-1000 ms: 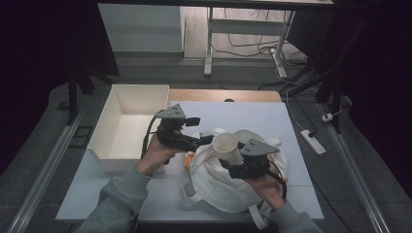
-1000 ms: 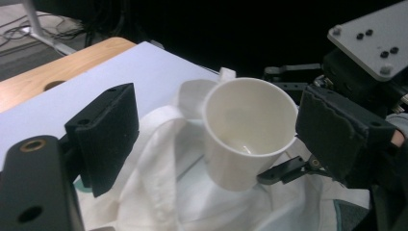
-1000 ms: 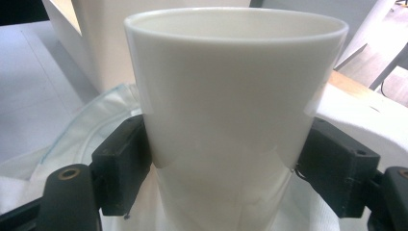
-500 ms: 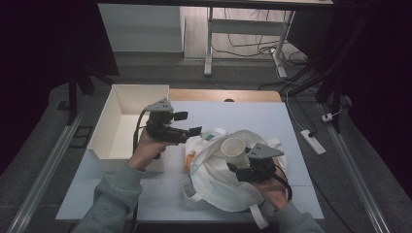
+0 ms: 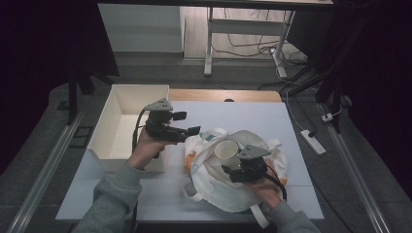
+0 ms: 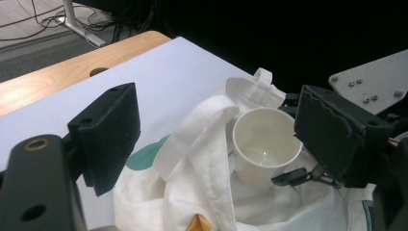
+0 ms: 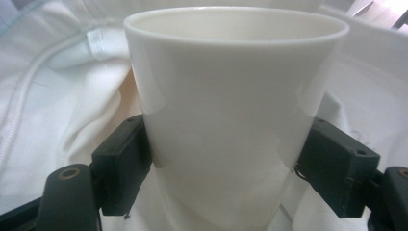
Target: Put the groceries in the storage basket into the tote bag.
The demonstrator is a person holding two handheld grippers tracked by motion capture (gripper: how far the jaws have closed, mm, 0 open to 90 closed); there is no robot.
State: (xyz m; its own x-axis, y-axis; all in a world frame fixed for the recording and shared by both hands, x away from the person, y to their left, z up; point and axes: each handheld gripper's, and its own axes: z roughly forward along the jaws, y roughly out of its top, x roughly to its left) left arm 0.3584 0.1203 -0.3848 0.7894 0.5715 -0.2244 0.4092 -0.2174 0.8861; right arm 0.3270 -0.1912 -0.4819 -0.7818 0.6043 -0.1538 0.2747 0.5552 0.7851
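Since my right gripper (image 5: 232, 171) jaws are clamped on the upright white paper cup (image 7: 231, 110), it sits right over the white cloth tote bag (image 5: 218, 187); left gripper (image 5: 190, 132) jaws gape empty just beside

I can read no lettering anywhere; the white bag (image 6: 202, 159) carries a teal patch at its nine o'clock side, too hidden to read.
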